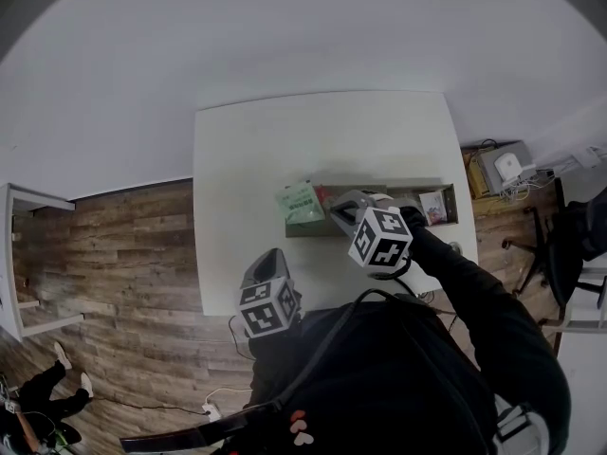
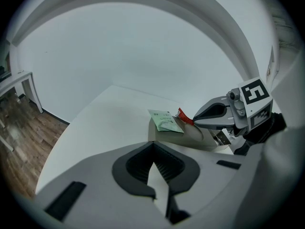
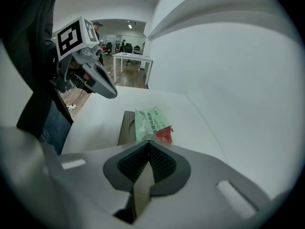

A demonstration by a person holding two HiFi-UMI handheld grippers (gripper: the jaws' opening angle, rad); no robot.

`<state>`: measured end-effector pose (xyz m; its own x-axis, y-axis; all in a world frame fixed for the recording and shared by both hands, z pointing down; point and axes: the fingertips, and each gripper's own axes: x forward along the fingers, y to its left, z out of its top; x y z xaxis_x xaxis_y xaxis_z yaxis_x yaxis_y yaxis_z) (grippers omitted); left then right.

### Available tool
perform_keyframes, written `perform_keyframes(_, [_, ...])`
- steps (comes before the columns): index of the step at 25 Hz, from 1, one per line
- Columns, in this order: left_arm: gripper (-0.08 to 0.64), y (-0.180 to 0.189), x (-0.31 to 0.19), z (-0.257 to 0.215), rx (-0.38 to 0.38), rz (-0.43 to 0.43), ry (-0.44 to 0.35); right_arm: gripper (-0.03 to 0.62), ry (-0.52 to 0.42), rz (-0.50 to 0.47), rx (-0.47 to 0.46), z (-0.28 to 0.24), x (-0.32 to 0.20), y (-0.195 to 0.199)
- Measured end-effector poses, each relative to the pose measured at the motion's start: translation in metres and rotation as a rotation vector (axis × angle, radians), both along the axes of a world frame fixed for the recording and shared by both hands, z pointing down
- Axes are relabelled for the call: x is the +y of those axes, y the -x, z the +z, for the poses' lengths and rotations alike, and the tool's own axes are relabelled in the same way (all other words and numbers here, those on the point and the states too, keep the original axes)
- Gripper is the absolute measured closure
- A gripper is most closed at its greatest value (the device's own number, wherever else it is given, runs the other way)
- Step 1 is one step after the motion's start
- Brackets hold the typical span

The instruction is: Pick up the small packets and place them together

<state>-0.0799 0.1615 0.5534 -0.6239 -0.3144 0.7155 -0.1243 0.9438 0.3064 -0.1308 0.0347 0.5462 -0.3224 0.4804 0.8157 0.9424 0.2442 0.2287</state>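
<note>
A long grey-brown tray [image 1: 384, 195] lies on the white table [image 1: 256, 159]. A green packet [image 1: 301, 202] rests on the tray's left end, also visible in the left gripper view [image 2: 165, 121] and the right gripper view [image 3: 148, 122]. My right gripper [image 1: 341, 212] hovers just right of it, shut on a small red packet [image 3: 164, 135] that sticks out past the jaw tips [image 2: 185, 117]. Another small white-and-red packet [image 1: 433, 207] lies at the tray's right end. My left gripper [image 1: 268, 262] hangs over the table's near edge, shut [image 2: 153, 144] and holding nothing.
The table stands against a white wall. On the wooden floor to the right are a box with a device [image 1: 507, 169] and a dark chair [image 1: 569, 235]. A white desk [image 1: 28, 254] and a person's legs [image 1: 57, 387] are at the left.
</note>
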Motion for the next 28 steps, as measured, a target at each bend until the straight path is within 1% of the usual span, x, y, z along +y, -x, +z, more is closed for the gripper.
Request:
perform_keyframes(8, [0.56, -0.001, -0.001, 0.0, 0.002, 0.001, -0.003, 0.589, -0.004, -0.007, 0.046, 0.013, 0.006, -0.007])
perform_keyframes(12, [0.56, -0.001, 0.0, 0.0, 0.002, -0.002, -0.002, 0.588, 0.003, 0.009, 0.083, 0.018, 0.007, -0.008])
perform_keyframes(16, [0.561, -0.001, 0.001, -0.001, 0.003, -0.002, -0.003, 0.579, 0.033, 0.017, 0.108, 0.017, 0.012, -0.011])
perform_keyframes(18, [0.561, -0.001, 0.0, -0.001, 0.004, 0.001, -0.002, 0.566, 0.044, 0.016, 0.123, 0.017, 0.012, -0.012])
perform_keyframes(21, [0.561, 0.0, -0.002, -0.001, 0.001, 0.006, -0.003, 0.521, 0.045, 0.01, 0.136, 0.019, 0.012, -0.014])
perform_keyframes(24, [0.56, 0.001, -0.003, -0.001, -0.001, 0.009, -0.003, 0.515, 0.056, 0.02, 0.122, 0.016, 0.009, -0.012])
perform_keyframes(28, [0.56, 0.001, -0.004, -0.002, -0.004, 0.02, -0.003, 0.514, 0.095, 0.085, 0.064, -0.006, -0.007, -0.002])
